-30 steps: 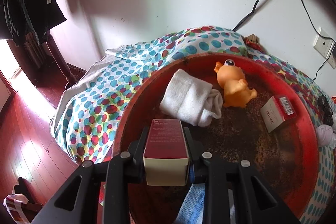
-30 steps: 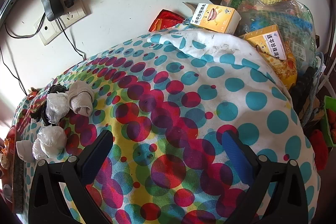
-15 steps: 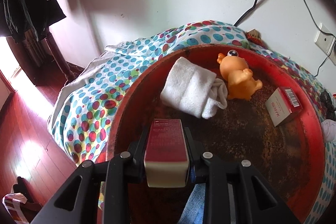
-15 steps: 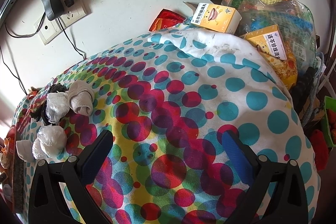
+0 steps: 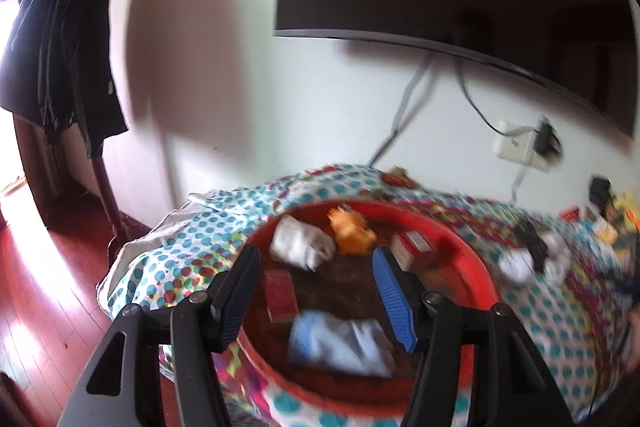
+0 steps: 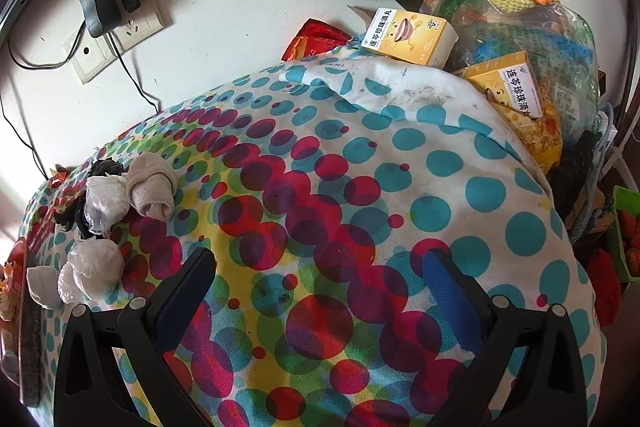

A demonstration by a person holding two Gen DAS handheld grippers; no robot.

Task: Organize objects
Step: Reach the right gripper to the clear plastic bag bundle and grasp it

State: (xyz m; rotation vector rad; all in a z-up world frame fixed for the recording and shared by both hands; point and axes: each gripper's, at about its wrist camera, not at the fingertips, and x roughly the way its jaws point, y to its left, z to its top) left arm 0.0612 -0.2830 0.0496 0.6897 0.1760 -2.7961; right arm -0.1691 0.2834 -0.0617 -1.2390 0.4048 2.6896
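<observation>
- Left gripper [image 5: 316, 287]: jaws have just been opening, nothing between them; the dark red box [image 5: 281, 291] lies released inside the red tray [image 5: 476, 263], near its left rim.
- Right gripper [image 6: 320, 287]: spread, empty, above the dotted cloth [image 6: 400, 155].
- Risk: rolled socks [image 6: 150, 191] beside the tray look soft; a shallow pinch could slip.
- Left view is motion-blurred; tray contents are indistinct, near rim cut off.

daylight from left | left view motion-blurred | fisheye-warped edges
</observation>
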